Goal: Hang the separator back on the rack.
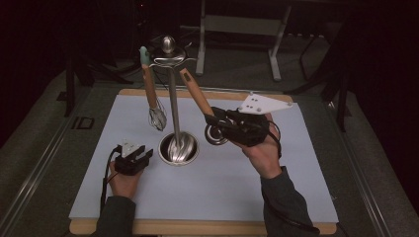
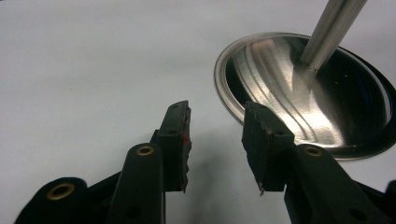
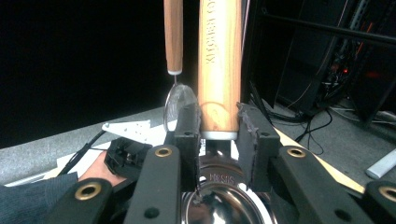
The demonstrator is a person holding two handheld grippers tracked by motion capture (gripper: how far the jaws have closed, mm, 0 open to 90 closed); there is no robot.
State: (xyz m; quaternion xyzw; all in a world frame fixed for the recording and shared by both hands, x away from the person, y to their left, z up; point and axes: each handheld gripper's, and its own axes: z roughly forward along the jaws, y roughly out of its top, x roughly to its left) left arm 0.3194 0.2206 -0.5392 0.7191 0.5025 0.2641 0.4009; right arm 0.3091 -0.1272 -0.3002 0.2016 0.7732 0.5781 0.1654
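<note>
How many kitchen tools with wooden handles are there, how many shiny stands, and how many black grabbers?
Wooden-handled tools: 2, the whisk hanging on the stand and the ladle held in the right gripper
Shiny metal stands: 1, the stand
Black grippers: 2, the right one and the left gripper, which is open
Total: 5
</note>
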